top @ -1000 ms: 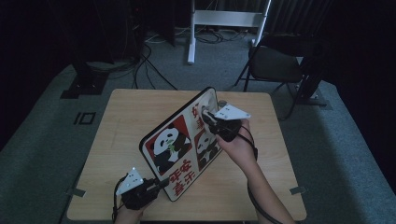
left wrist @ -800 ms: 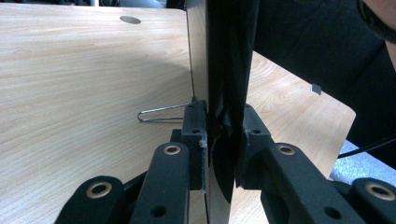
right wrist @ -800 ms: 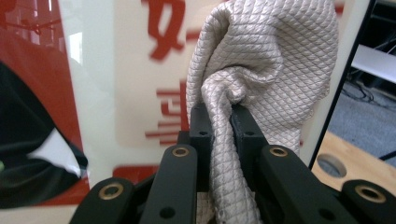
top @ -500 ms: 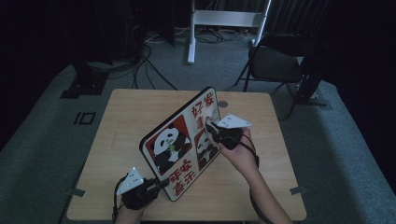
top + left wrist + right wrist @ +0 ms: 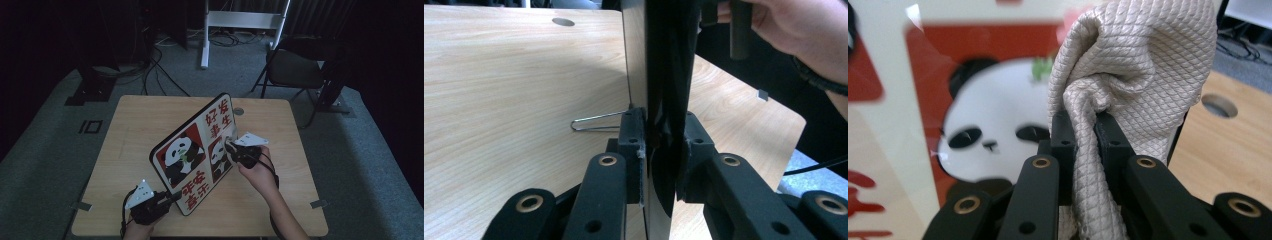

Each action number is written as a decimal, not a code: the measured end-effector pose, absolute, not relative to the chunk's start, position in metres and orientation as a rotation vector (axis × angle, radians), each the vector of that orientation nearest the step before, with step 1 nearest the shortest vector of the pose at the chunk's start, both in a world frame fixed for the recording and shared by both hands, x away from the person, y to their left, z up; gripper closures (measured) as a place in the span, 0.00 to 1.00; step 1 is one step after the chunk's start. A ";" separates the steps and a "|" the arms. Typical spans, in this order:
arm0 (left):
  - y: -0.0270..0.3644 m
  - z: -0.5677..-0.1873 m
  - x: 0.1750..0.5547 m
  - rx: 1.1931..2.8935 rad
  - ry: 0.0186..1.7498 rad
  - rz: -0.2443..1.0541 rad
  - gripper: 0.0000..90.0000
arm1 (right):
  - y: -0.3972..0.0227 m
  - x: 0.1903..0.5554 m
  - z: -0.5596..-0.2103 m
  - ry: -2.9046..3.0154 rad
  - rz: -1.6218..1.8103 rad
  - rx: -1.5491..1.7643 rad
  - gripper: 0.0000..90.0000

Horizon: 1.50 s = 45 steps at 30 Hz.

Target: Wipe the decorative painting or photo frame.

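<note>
A panda picture board (image 5: 192, 150) with red panels and Chinese characters stands tilted on edge on the wooden table (image 5: 135, 125). My left gripper (image 5: 172, 197) is shut on the board's near lower corner; in the left gripper view both pads (image 5: 633, 142) squeeze the board's dark edge (image 5: 669, 75). My right gripper (image 5: 231, 148) is shut on a bunched beige quilted cloth (image 5: 1133, 65) and holds it against the board's face (image 5: 983, 125), by the lower right panda panel.
A thin wire stand leg (image 5: 591, 122) sticks out behind the board on the table. A round cable hole (image 5: 239, 111) sits at the table's far edge. A dark chair (image 5: 295, 70) and a white frame (image 5: 240, 20) stand on the floor beyond.
My right gripper has slid down the board's face with the cloth, from the upper right characters to the lower panda panel. The left gripper and the board have stayed put.
</note>
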<state>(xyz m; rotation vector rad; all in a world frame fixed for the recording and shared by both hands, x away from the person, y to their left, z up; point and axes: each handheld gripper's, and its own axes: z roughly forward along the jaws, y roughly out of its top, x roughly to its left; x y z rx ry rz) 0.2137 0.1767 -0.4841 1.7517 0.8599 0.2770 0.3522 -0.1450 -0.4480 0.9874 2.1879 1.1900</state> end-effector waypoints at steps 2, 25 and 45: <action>0.177 -0.484 0.214 1.753 0.858 0.273 0.86 | -0.147 0.352 -0.453 2.196 1.182 1.005 0.90; 0.177 -0.484 0.215 1.750 0.859 0.258 0.86 | -0.156 0.342 -0.518 2.306 1.054 1.126 0.90; 0.178 -0.485 0.215 1.739 0.865 0.255 0.86 | -0.164 0.338 -0.504 2.250 1.133 1.158 0.91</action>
